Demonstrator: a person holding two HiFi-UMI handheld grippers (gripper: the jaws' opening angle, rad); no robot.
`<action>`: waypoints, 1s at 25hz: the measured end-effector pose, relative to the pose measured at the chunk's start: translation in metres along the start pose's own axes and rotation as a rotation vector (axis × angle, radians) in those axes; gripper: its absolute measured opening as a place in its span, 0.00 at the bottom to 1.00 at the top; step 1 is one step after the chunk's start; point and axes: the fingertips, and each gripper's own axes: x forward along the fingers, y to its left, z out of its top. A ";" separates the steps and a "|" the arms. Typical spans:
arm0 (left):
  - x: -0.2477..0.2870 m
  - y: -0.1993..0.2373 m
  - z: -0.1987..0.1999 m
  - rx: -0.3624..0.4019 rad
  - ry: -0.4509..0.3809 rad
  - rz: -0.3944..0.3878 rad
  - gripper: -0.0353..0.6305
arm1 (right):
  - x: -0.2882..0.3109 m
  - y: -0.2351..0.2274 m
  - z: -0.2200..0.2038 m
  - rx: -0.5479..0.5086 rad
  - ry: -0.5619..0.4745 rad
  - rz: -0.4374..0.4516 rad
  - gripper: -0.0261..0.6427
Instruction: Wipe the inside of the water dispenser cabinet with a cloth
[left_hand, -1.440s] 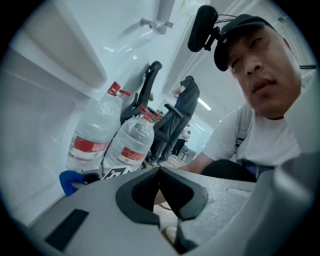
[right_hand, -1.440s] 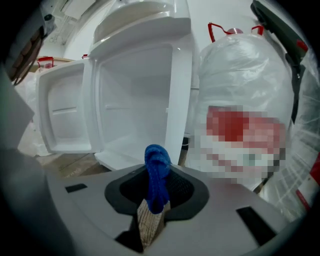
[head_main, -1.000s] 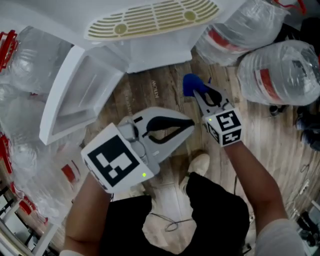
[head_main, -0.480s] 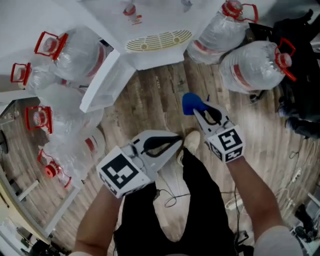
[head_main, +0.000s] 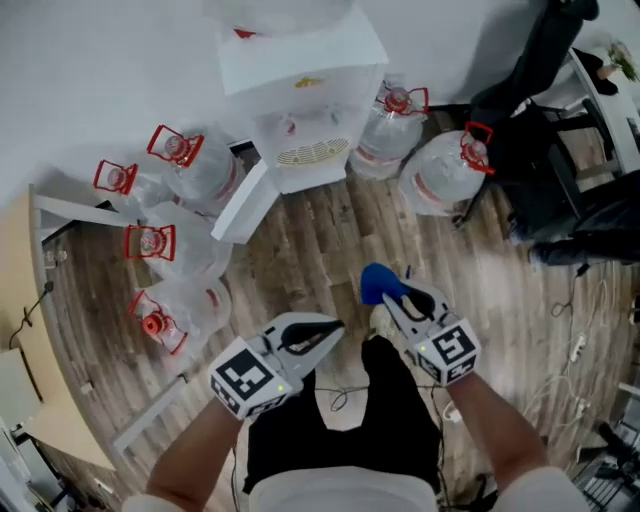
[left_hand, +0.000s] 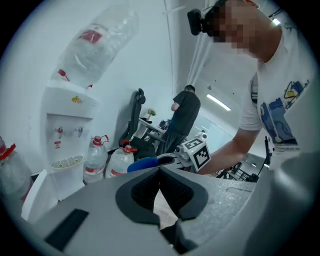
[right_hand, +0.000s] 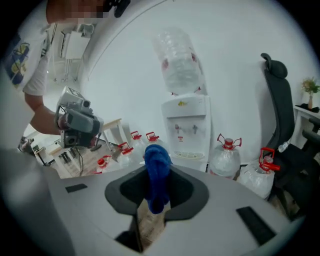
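Right gripper view: clenched on a blue cloth (right_hand: 157, 167), pinching the wad upright between the jaws so that a rounded end pokes out ahead, ready as the wiping face. From the head view, holds the right gripper (head_main: 395, 297) forward with the cloth leading toward the water dispenser (head_main: 300, 90), well apart from it. Keeps the left gripper (head_main: 335, 327) clenched on nothing, jaws meeting tip to tip, just beside the right; probably kept free to steady the cabinet door (head_main: 243, 205). Finds that door swung open at the dispenser's foot, by the floor's (head_main: 310, 245) far edge against the wall (head_main: 100, 80); cannot see the cabinet's inside from here. Leaves water bottles (head_main: 190, 165) crowding both sides of the dispenser, so calls for a straight approach. Wiping not yet begun.
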 end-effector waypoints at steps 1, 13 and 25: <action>-0.010 -0.017 0.003 0.000 0.005 -0.003 0.06 | -0.020 0.012 0.006 0.009 -0.004 0.008 0.16; 0.011 -0.236 0.006 0.039 -0.052 0.181 0.06 | -0.256 0.059 -0.001 -0.043 -0.097 0.138 0.16; 0.021 -0.395 -0.007 0.019 -0.055 0.192 0.06 | -0.398 0.094 -0.022 -0.125 -0.130 0.191 0.16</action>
